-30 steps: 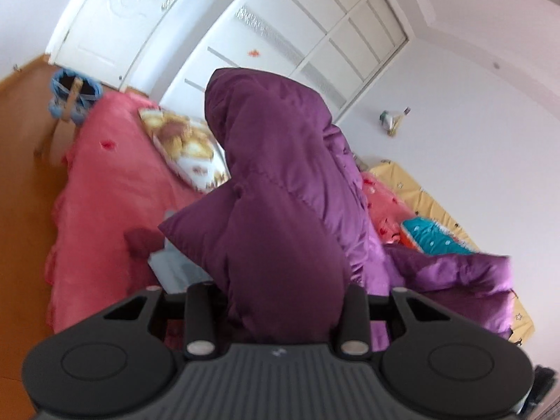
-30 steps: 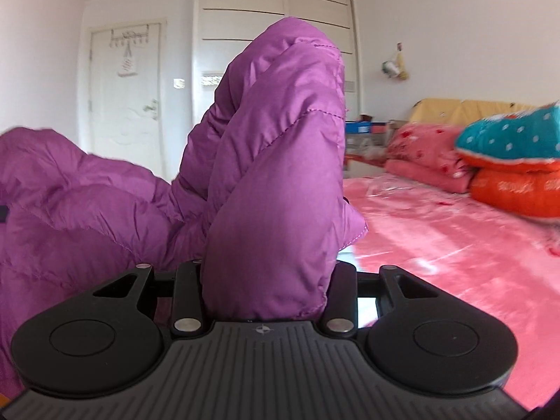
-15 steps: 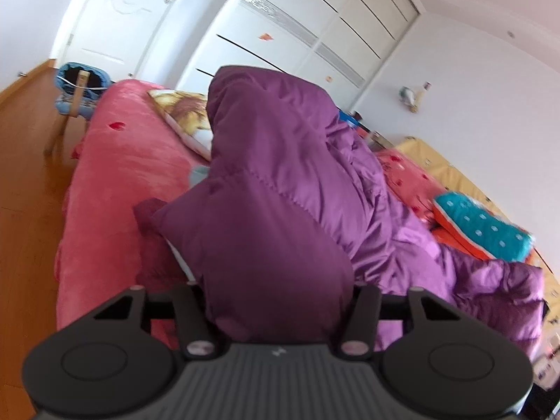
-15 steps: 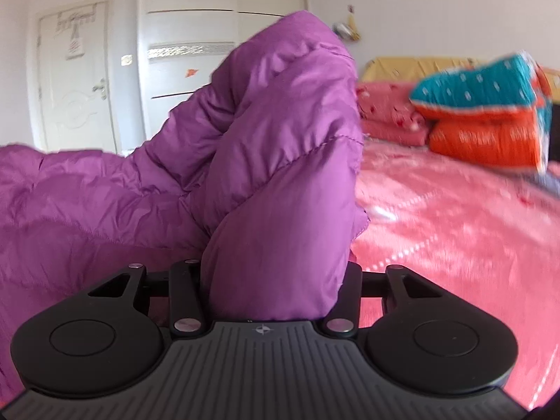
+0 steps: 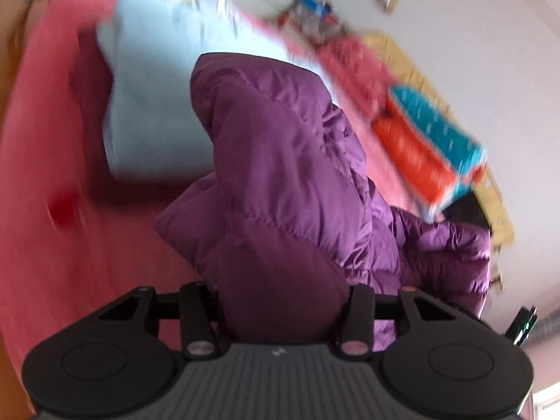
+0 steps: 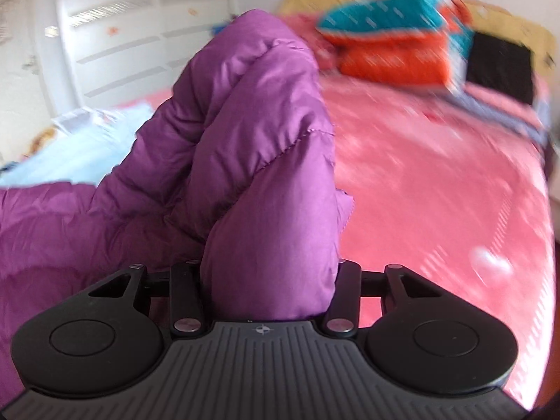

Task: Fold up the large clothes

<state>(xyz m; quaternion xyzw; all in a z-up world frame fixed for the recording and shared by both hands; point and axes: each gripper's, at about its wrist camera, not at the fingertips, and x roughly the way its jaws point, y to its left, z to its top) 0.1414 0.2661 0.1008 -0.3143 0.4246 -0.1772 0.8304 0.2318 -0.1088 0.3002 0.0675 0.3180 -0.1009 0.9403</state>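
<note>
A home bedroom: a bed (image 6: 437, 175) under a pink cover, stacked folded quilts (image 6: 392, 45) at one o'clock, white wardrobe doors (image 6: 140, 35) at eleven.

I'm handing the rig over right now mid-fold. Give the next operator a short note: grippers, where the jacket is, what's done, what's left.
Left gripper: clamped on a bunched fold of the purple puffer jacket.
Right gripper: clamped on another padded fold of the jacket.
Jacket: held up between both grippers over the pink bed; the rest trails across the bedspread. Light blue bedding lies beyond it.
Done: both grips taken.
Left: lay it flat, fold, release.
</note>
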